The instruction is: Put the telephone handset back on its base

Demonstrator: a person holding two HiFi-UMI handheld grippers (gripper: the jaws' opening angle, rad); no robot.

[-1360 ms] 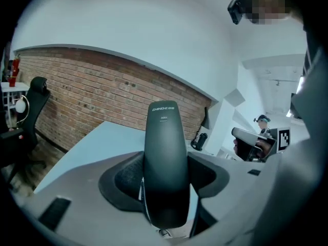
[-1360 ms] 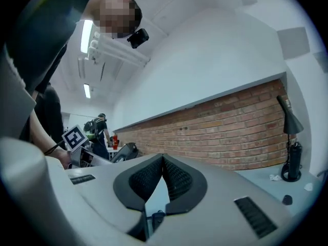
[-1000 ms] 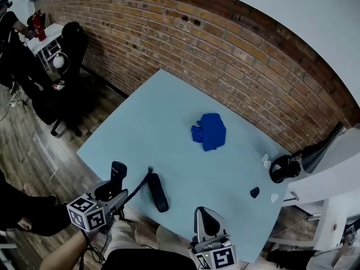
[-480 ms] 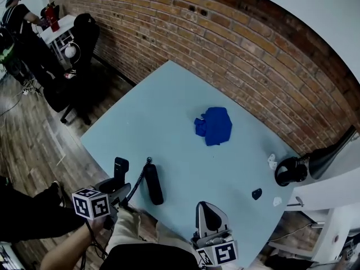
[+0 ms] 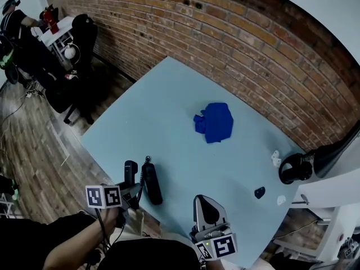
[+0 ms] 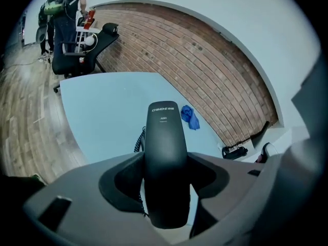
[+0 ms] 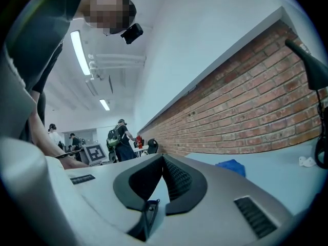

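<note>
Half the job looks done, by my reckoning: the handset (image 6: 165, 152) is up off the table (image 5: 169, 111) and in hand, but it is not yet on its base (image 5: 151, 183).

From where I stand, the left gripper (image 5: 129, 187) has its jaws spread fairly wide and clamped on the handset's sides, roughly at mid-length. The printed end sticks out past the jaws, pointing forward and down toward the table. The coiled cord (image 6: 138, 140) hangs from it and runs over to the base.

The base is the long black piece lying flat near the table's near edge, just beside the handset. The two are close but apart, as far as I can tell; I see no contact between them.

The right gripper (image 5: 209, 212) hovers low at the near edge, well to the right of the base. Its jaws are drawn together at the tips with nothing between them, so it takes no part for now.

What is left, I judge, is lining the handset up lengthwise over the base, lowering it into the cradle without the cord fouling underneath, then letting go.

Further out on the table lies a crumpled blue cloth (image 5: 215, 122), well clear of all this.
</note>
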